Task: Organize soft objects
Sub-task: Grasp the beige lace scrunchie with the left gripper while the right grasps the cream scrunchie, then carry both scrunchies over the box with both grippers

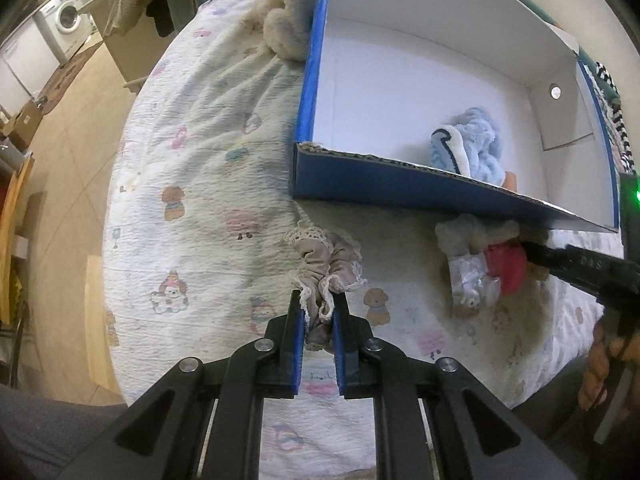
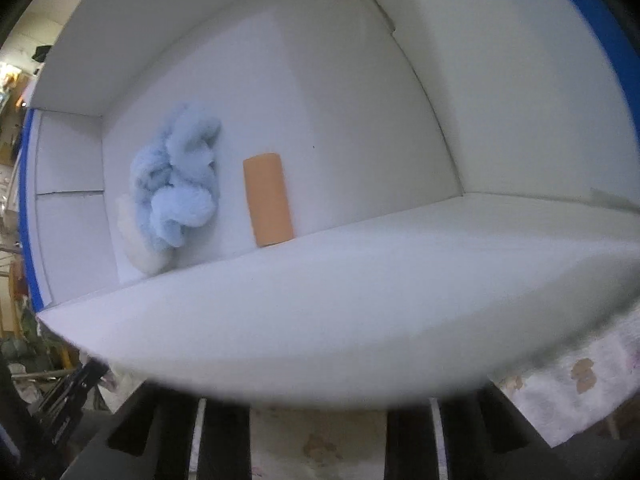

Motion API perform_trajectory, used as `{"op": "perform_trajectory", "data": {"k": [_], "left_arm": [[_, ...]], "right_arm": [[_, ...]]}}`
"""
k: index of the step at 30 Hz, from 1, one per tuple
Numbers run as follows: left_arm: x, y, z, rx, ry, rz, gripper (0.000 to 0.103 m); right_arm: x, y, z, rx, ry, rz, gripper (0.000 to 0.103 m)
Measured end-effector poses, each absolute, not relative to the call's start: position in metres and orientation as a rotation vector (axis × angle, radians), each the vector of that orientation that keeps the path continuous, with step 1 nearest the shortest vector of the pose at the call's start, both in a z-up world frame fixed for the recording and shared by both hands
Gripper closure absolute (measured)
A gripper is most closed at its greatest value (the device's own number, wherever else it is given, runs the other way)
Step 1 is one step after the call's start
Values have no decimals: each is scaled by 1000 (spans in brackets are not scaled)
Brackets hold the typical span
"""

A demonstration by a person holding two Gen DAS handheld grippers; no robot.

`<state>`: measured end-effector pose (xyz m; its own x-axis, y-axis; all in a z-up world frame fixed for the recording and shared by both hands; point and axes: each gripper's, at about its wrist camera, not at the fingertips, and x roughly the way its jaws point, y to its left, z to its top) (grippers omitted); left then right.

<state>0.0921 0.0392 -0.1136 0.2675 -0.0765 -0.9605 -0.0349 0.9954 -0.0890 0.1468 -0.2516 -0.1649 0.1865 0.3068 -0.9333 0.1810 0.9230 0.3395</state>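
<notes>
My left gripper (image 1: 319, 308) is shut on a beige lace-trimmed scrunchie (image 1: 328, 264) that lies on the bed in front of the blue cardboard box (image 1: 420, 188). Inside the box lie a fluffy light-blue cloth (image 1: 472, 148) and, in the right wrist view, the same cloth (image 2: 176, 188) beside an orange cylinder (image 2: 268, 200). My right gripper (image 1: 532, 246) reaches in from the right, at a cream plush toy with a red part (image 1: 504, 264) under the box's near flap. Its fingertips are hidden behind the box wall (image 2: 320, 320) in its own view.
A cream fluffy item (image 1: 286, 28) lies against the box's left outer wall. A clear plastic-wrapped item (image 1: 472, 280) lies by the plush toy. The printed bed cover (image 1: 200, 200) ends at the left, with floor and a washing machine (image 1: 68, 16) beyond.
</notes>
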Motion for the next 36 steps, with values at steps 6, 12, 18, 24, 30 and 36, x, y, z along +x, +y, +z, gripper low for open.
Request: {"op": "perform_trajectory", "data": {"k": [6,12,18,24,30,36], "left_arm": [[90,34,-111,-102,1285,-23,91],[87,34,-109,-98,1277,-13,91],[79,37,-101,-87,1255,19,91],[66,48,-83,-126,1200,51,91],[52,53,-58,-152,1121,68,91],[62,49,-26,-162,1042,58,91]], "right_arm": [[124,-262,-139,478,1310,136,85],[104,-258,-131,449,1312,169,85],[101,-242,-123,404,1303,201,85],[89,-235,-106,414,1279,264,85],[73,-231,-76,397,1201,313,85],[72,-236,-39,405,1090,334,85]]}}
